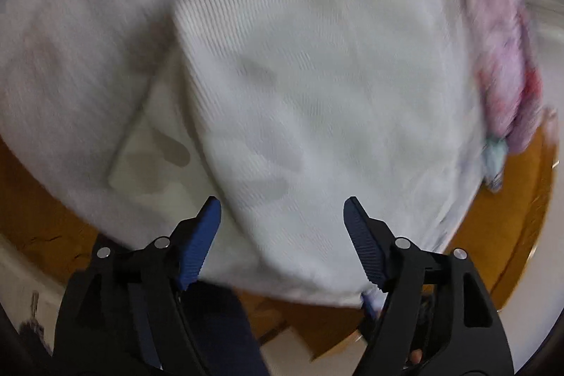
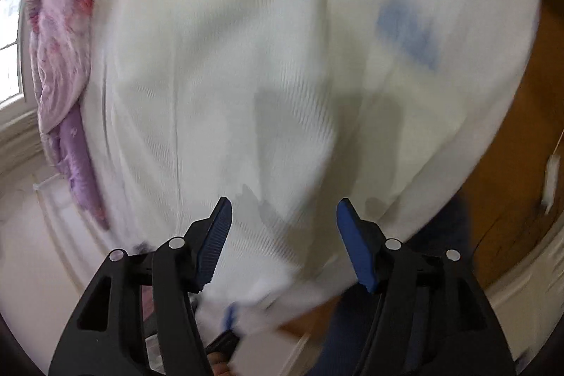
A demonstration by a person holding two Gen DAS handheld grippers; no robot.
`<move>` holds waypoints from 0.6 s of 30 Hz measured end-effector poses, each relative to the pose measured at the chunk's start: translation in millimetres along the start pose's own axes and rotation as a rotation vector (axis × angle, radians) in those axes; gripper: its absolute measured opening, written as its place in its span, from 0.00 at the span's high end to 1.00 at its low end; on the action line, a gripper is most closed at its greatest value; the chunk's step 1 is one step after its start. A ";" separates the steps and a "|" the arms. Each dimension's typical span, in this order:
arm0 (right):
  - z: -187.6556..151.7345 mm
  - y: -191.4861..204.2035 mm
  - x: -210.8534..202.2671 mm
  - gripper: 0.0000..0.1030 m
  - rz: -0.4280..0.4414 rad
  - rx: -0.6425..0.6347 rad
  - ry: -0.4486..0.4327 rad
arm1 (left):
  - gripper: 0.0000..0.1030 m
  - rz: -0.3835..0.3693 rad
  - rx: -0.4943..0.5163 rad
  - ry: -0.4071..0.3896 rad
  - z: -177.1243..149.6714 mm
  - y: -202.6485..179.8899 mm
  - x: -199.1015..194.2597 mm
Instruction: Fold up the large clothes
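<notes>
White ribbed garment (image 1: 317, 76) with faint blue patches lies folded, blurred.

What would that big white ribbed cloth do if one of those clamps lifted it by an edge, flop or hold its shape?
The white garment would most likely flop: it already lies in soft folds, one layer over another. Its ribbed knit looks thick, so it may hang fairly heavy. On the smooth wooden table a push would probably bunch it up.

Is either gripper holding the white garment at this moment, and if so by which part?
Nothing is held. The left gripper and right gripper both stand open above the white garment, pads clear of the cloth.
</notes>
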State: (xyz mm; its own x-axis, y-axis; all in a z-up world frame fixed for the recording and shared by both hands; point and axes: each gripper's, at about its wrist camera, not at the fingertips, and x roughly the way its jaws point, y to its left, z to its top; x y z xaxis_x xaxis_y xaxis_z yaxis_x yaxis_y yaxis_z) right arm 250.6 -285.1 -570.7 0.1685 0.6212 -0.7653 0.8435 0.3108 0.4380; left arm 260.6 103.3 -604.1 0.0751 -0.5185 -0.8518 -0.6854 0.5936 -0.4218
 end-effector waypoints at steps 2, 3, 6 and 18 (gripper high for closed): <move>-8.4 7.0 12.5 0.42 -0.038 -0.007 0.006 | 0.29 0.064 0.002 0.047 -8.1 -6.1 14.6; -11.1 10.3 15.9 0.42 -0.049 -0.012 0.004 | 0.29 0.068 -0.013 0.065 -9.8 -5.4 19.4; -15.3 22.3 26.5 0.48 -0.073 -0.055 0.017 | 0.32 0.061 -0.054 0.109 -9.4 -4.7 30.8; 3.3 63.3 -6.9 0.91 0.296 -0.357 -0.048 | 0.94 -0.283 0.064 -0.020 13.2 -19.3 -2.1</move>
State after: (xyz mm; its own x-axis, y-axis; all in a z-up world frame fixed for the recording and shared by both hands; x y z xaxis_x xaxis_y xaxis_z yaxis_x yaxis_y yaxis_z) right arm 304.6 -272.1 -539.3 0.4055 0.6893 -0.6003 0.5287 0.3589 0.7692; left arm 283.2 101.0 -598.3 0.2717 -0.6571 -0.7031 -0.5881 0.4649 -0.6618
